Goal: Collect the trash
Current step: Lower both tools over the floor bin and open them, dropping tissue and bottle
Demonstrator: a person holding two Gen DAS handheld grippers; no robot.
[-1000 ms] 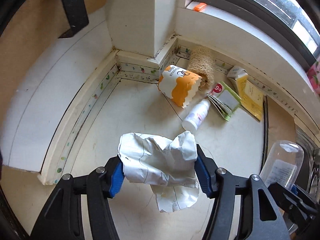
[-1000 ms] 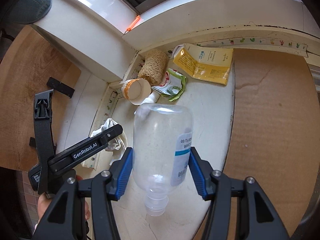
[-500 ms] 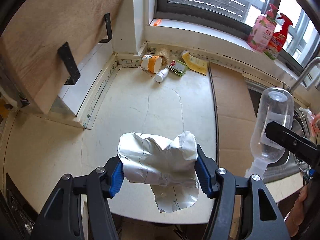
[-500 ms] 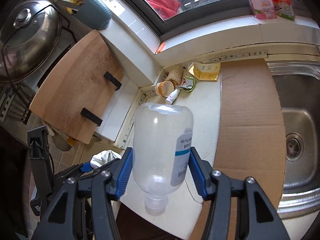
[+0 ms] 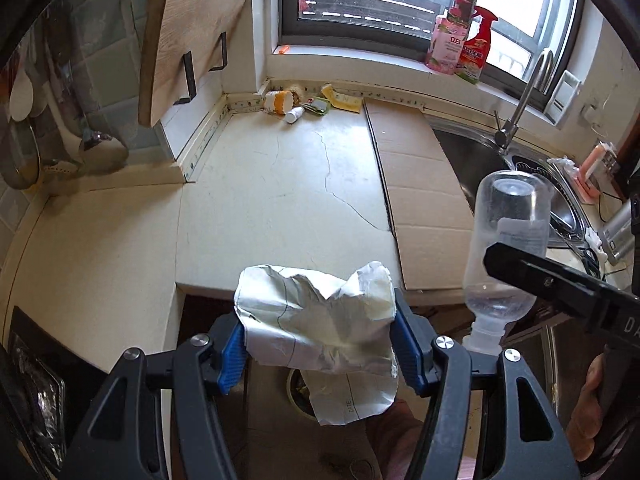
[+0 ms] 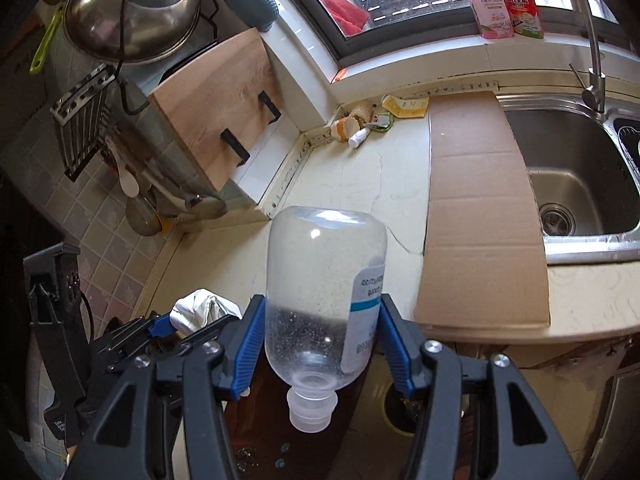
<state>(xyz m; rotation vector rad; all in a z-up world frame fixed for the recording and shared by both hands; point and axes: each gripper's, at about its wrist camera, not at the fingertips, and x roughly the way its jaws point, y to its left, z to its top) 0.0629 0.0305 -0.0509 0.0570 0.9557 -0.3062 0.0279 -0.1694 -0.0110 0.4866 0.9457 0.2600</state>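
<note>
Off the surface [image 5: 280,184] front edge, over the floor: left claw [image 5: 318,350] clenched on one crumpled paper [image 5: 320,320], right claw [image 6: 320,346] clenched on one clear bottle [image 6: 324,288], neck down, no cap. Far corner pile: one orange cup [image 5: 279,102], one small white bottle [image 5: 295,114], one yellow packet [image 5: 345,101], one green wrapper [image 5: 318,105], loofah mostly hidden behind the cup. One cardboard sheet [image 6: 476,208] beside one sink [image 6: 576,184]. Round thing on floor half hidden by paper, unclear.

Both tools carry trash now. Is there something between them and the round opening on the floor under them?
Nothing visible blocks it. The crumpled paper in the left tool partly hides the round opening below; the bottle in the right tool hangs mouth-down past the counter edge.
</note>
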